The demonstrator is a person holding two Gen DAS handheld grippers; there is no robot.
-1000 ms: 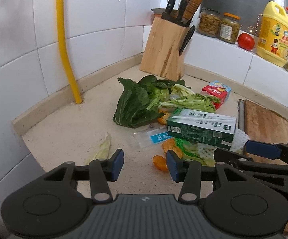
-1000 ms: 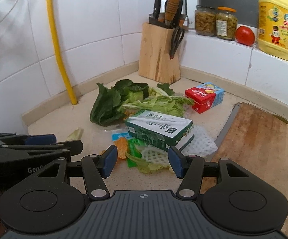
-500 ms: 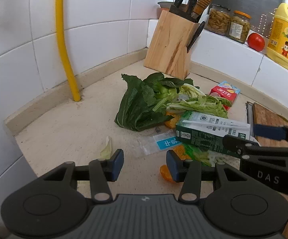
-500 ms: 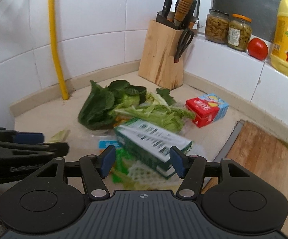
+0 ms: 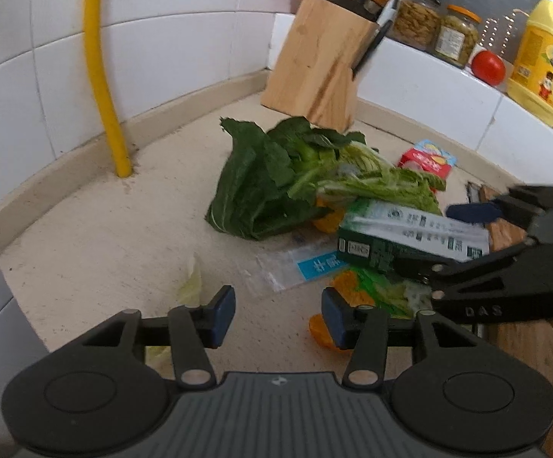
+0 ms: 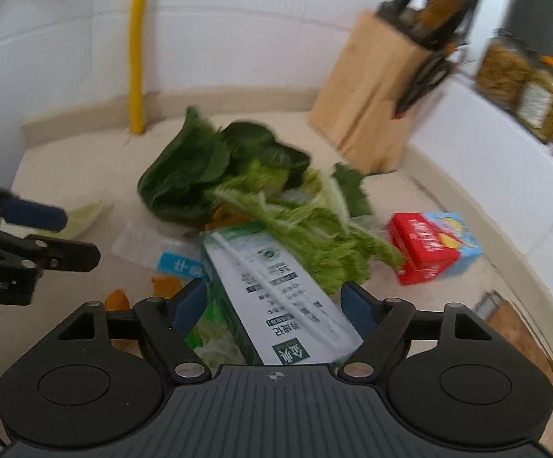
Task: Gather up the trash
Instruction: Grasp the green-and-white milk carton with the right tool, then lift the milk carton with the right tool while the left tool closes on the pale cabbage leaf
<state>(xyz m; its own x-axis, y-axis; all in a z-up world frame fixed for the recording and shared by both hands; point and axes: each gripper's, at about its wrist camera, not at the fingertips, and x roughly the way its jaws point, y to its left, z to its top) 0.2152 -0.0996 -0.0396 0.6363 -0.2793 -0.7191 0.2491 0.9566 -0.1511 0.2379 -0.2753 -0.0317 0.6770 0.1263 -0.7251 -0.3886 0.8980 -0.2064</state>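
**Right tool straddles the milk carton, jaws widening**

A second ago my right tool (image 6: 272, 303) hung back from the pile; now it has slid forward and rolled, and the green-and-white milk carton (image 6: 276, 297) lies between its blue pads. The jaws are opening, and I see no pad pressing the carton, so nothing is gripped yet. My left tool (image 5: 278, 315) has crept closer too, its jaws also opening, empty, above the bare desk (image 5: 97, 236) beside an orange peel (image 5: 320, 330). The carton rests on the trash heap mid-desk, over foam netting and a clear wrapper (image 5: 303, 263), with leafy greens (image 5: 276, 183) and a red drink box (image 6: 431, 246) behind. I judge the carton is the first pickup.
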